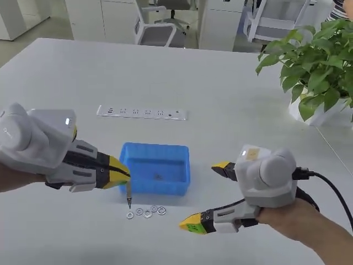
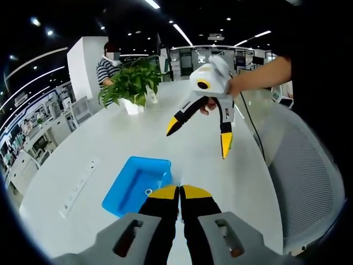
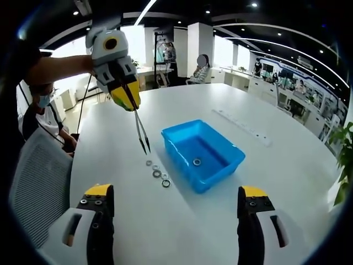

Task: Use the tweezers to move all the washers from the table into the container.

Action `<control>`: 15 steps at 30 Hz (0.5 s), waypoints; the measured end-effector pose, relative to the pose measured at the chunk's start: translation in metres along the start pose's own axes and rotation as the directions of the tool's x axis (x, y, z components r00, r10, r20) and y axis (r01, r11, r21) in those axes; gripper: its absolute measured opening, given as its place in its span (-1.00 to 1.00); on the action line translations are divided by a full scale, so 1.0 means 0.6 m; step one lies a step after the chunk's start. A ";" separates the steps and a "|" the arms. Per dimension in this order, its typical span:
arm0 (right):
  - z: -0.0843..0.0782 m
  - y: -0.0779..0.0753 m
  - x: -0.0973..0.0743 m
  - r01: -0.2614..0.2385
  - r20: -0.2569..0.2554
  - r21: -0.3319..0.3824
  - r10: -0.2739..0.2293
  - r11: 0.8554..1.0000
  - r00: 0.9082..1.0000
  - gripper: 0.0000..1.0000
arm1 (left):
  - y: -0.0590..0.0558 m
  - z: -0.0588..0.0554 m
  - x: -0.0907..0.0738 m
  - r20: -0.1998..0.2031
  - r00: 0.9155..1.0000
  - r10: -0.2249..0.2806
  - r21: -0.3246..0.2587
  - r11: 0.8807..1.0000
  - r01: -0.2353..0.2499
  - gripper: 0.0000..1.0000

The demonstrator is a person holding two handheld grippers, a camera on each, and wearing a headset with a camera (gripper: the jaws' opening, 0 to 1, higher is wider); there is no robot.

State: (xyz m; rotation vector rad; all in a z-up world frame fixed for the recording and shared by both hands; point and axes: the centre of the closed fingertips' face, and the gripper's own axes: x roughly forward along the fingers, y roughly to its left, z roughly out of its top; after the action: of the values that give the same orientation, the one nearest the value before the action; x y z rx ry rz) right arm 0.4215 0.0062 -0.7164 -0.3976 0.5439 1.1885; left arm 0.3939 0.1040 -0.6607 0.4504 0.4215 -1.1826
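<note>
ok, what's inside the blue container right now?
One washer lies on the floor of the blue container; the rest of the visible floor is bare. The near walls hide a strip of floor along them.

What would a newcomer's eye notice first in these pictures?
The bright blue container in the middle, one washer inside. On its near side lies a short row of washers, with tweezers, clamped in the left tongs, pointing down beside them. The right tongs hang open nearby.
</note>
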 end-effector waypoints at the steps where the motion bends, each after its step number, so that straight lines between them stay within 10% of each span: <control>1: 0.000 0.001 0.000 -0.001 0.001 0.000 0.001 1.000 1.000 0.89 | 0.000 -0.001 0.000 0.000 1.000 -0.001 -0.001 1.000 0.001 -0.90; 15: -0.016 0.007 0.006 -0.008 -0.027 0.005 0.009 1.000 1.000 0.88 | -0.005 -0.023 0.007 -0.005 1.000 -0.013 -0.019 1.000 0.013 -0.90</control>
State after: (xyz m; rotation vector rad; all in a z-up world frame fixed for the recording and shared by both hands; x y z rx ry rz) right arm 0.4165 0.0052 -0.7264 -0.4082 0.5725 1.1911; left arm 0.3916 0.1074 -0.6751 0.4346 0.4404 -1.1889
